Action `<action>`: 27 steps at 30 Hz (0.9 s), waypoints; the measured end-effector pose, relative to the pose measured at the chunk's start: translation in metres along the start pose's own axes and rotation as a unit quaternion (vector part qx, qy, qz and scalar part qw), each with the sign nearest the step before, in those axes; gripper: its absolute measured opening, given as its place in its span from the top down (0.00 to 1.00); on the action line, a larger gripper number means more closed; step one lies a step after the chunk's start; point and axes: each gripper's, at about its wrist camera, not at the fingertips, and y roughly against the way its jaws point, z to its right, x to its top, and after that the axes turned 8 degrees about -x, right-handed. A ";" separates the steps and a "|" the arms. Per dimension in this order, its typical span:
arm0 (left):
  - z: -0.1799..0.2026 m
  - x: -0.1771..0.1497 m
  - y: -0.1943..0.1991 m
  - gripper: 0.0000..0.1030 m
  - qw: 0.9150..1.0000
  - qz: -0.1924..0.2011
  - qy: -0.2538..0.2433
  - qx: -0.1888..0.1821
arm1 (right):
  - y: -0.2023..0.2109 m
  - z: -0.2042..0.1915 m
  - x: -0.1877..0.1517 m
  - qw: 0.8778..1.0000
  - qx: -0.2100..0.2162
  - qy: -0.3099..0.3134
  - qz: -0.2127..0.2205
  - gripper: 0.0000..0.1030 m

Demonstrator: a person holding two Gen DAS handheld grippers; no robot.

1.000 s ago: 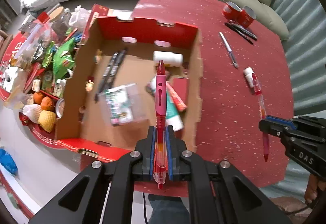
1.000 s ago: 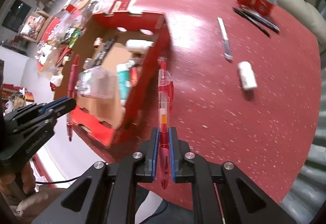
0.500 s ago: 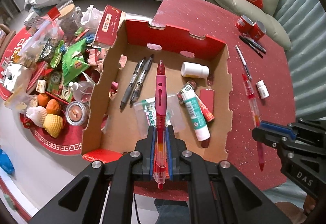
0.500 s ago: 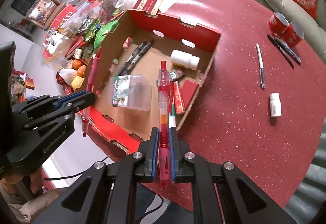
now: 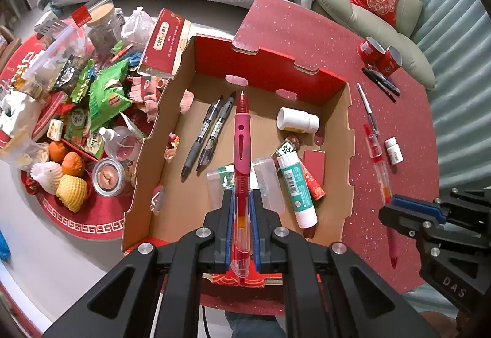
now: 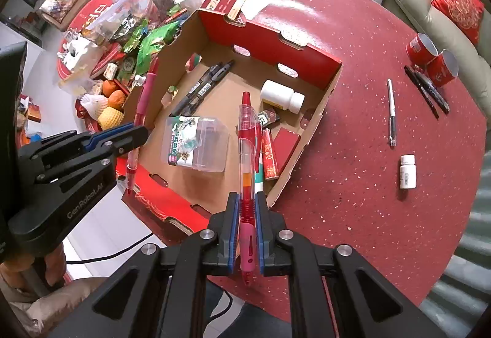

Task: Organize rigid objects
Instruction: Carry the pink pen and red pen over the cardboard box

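Observation:
My left gripper (image 5: 241, 200) is shut on a pink-grip red pen (image 5: 241, 135), held above the open cardboard box (image 5: 334, 86) on the red table. My right gripper (image 6: 247, 203) is shut on a clear red pen (image 6: 248, 135), held over the box's near right corner (image 6: 307, 135). Each gripper shows in the other's view: the right one (image 5: 396, 209), the left one (image 6: 129, 135). Inside the box lie two black pens (image 5: 208, 132), a white bottle (image 5: 296, 120), a glue stick (image 5: 296, 184) and a clear plastic case (image 6: 196, 143).
On the table right of the box lie a silver pen (image 6: 391, 110), a small white bottle (image 6: 407, 170), two black pens (image 6: 429, 92) and two red cups (image 6: 432, 58). Snacks and fruit (image 5: 73, 110) crowd a red tray left of the box.
Both grippers have risen and pulled back from the box, so it looks smaller and farther. Each still holds its pen.

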 end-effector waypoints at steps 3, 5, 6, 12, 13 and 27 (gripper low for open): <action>-0.001 0.000 -0.001 0.90 1.000 -0.001 0.001 -0.001 | 0.000 -0.002 0.003 1.000 -0.003 0.002 -0.001 0.89; -0.002 0.002 -0.002 0.90 1.000 -0.003 0.001 -0.003 | -0.001 -0.003 0.004 1.000 -0.003 0.003 -0.003 0.89; -0.002 0.003 -0.003 0.90 1.000 -0.004 0.000 -0.003 | -0.002 -0.003 0.005 1.000 -0.003 0.003 -0.003 0.89; -0.005 0.007 -0.006 0.90 1.000 -0.005 -0.002 -0.002 | -0.004 -0.004 0.008 1.000 -0.004 0.002 -0.007 0.89; -0.005 0.008 -0.006 0.90 1.000 -0.006 -0.003 -0.002 | -0.004 -0.004 0.009 1.000 -0.004 0.002 -0.007 0.89; -0.003 0.027 -0.013 0.90 1.000 -0.006 -0.021 0.005 | -0.015 -0.002 0.014 1.000 0.002 -0.004 -0.017 0.89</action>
